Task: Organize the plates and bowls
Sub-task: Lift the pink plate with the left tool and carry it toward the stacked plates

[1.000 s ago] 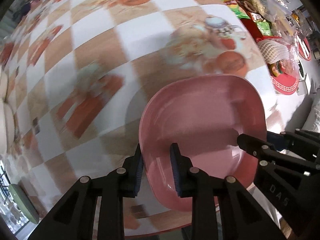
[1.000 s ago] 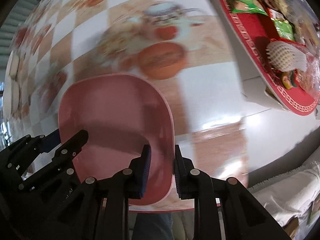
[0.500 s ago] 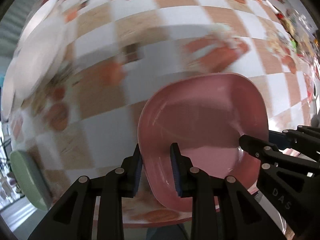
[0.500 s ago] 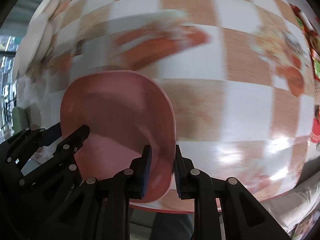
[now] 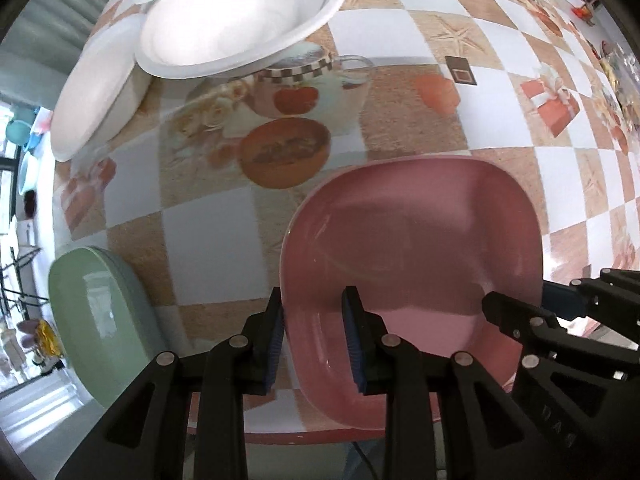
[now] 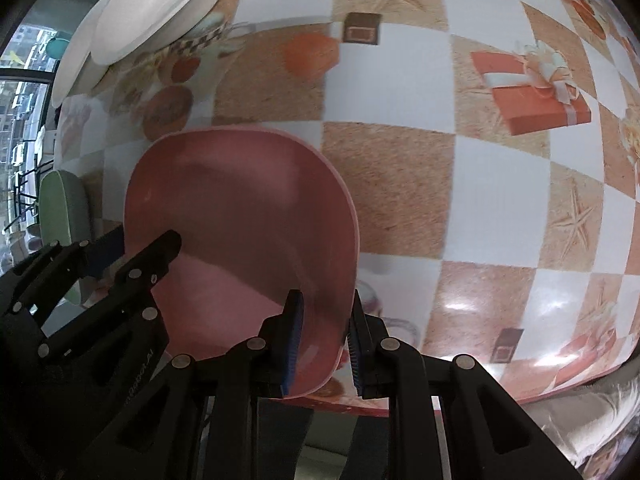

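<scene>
A pink squarish plate (image 5: 416,236) is held above the table by both grippers. My left gripper (image 5: 314,340) is shut on its left rim. My right gripper (image 6: 322,340) is shut on its right rim, and the plate shows in the right wrist view (image 6: 240,208) too. A green plate (image 5: 96,320) lies at the table's near left edge, also in the right wrist view (image 6: 60,208). Two white plates (image 5: 240,12) sit overlapping at the far left, with another white dish (image 5: 92,84) beside them.
The table carries a checkered cloth (image 5: 400,92) with printed food and gift pictures. Its near edge (image 5: 320,436) runs just below the pink plate. A window and outdoor clutter show at the far left.
Both grippers have carried the pink plate leftward along the table. The snack tray has left view and the white and green plates have come into view.
</scene>
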`<action>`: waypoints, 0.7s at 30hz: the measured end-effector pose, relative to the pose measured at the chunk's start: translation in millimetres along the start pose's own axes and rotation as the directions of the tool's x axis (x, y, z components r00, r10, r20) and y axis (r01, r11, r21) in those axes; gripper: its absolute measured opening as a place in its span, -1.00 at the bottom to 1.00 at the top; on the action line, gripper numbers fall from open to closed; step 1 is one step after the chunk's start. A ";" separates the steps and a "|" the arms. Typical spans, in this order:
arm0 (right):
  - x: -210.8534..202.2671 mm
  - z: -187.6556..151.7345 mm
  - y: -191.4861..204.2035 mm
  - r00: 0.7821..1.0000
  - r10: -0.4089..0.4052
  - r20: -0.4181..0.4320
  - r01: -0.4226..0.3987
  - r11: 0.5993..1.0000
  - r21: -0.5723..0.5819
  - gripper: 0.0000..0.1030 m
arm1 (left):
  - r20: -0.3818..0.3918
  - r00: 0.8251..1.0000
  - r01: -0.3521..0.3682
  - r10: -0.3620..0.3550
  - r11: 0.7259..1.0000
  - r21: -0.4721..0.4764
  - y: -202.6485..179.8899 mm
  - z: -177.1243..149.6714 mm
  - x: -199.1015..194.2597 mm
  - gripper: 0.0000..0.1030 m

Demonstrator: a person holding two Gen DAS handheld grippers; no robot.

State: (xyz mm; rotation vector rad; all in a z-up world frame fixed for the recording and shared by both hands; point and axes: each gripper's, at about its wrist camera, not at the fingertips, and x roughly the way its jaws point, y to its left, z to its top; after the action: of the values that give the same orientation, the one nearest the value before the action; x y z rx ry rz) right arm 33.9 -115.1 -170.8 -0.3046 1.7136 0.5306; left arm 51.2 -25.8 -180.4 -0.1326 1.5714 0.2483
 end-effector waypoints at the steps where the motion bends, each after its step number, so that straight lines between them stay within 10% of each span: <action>1: -0.1 -0.4 1.4 1.000 -0.003 0.001 0.003 1.000 0.002 -0.54 | 0.005 1.000 -0.001 0.001 1.000 0.007 0.0 -0.9 -0.3 -0.41; 21: 2.2 13.5 19.9 0.999 -0.034 0.000 0.034 0.998 0.049 -0.54 | 0.039 0.999 0.025 -0.025 1.000 0.007 -9.1 -4.0 -5.3 -0.41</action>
State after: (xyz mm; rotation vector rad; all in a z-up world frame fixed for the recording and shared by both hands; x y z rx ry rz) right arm 35.4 -91.0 -171.2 -0.2977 1.7153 0.4632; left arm 49.6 -35.9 -175.8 -0.1412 1.5305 0.2244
